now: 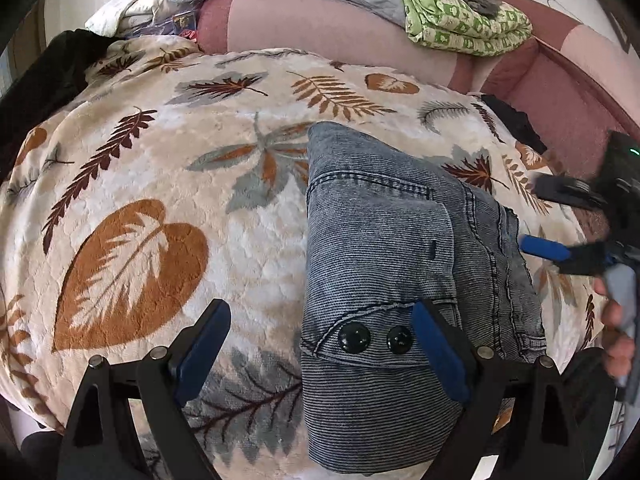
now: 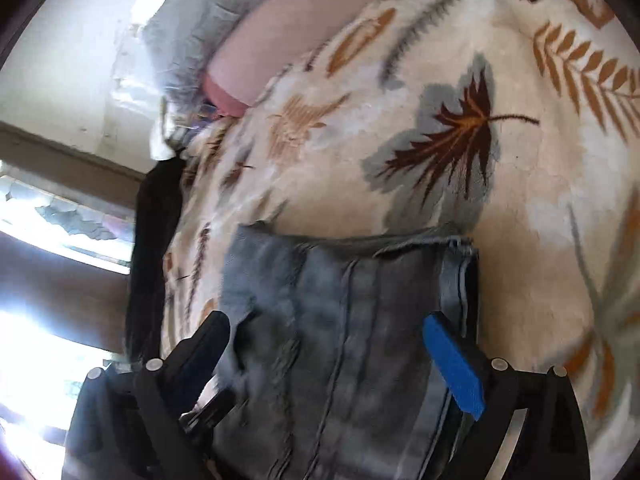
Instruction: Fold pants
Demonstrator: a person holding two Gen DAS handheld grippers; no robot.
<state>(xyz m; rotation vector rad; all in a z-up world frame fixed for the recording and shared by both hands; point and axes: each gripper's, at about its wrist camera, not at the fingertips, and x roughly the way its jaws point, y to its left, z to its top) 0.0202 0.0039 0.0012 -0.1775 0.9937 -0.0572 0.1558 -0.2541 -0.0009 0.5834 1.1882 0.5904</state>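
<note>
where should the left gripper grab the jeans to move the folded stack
Probably the near waistband edge by the two buttons of the jeans, coming in low from the near side. The layers lie flat there, and the open left gripper already straddles it.

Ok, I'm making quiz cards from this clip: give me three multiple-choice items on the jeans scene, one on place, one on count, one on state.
1. Where do the folded jeans lie?
A. on the leaf-print blanket
B. on a wooden floor
C. in a basket

2. How many black buttons show on the jeans?
A. none
B. two
C. five

3. How stands the left gripper?
A. shut on the jeans
B. shut on nothing
C. open

Key: 1 A, the blanket shows all round the denim; 2 B, two sit side by side near the waistband; 3 C, its fingers stand wide apart.
</note>
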